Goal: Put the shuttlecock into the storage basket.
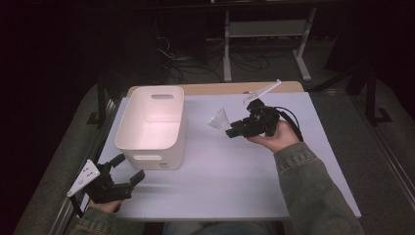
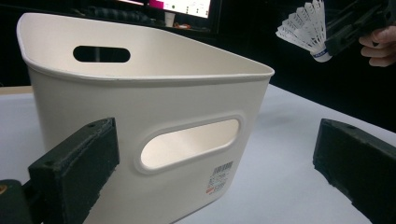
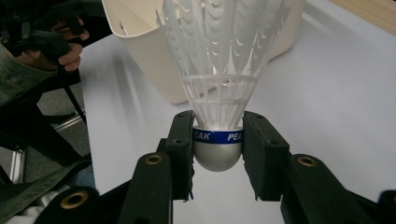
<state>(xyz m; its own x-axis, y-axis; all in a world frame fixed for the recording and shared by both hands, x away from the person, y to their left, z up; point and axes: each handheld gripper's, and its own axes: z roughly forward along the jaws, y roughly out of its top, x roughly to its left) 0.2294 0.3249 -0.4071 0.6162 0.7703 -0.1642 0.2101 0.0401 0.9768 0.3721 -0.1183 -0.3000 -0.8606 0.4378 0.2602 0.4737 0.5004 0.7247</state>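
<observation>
A white shuttlecock point(image 3: 219, 74) with a silver cork and a blue band sits between the pads of my right gripper point(image 3: 217, 144), which is shut on its cork. In the high view that right gripper point(image 1: 234, 130) hangs above the table, right of the white bin point(image 1: 151, 125), with the shuttlecock point(image 1: 219, 119) pointing left toward the bin. In the left gripper view the shuttlecock point(image 2: 306, 28) shows at the top right. My left gripper point(image 1: 128, 169) rests at the table's near left corner, open, its jaws facing the bin's near wall point(image 2: 154, 140) with nothing between them.
The table point(image 1: 235, 176) has a white top with a wooden strip point(image 1: 220, 88) at its far edge. The bin has handle slots in its walls and a barcode sticker point(image 2: 218, 177). Dark floor, cables and a stand's legs point(image 1: 264, 44) lie beyond the table.
</observation>
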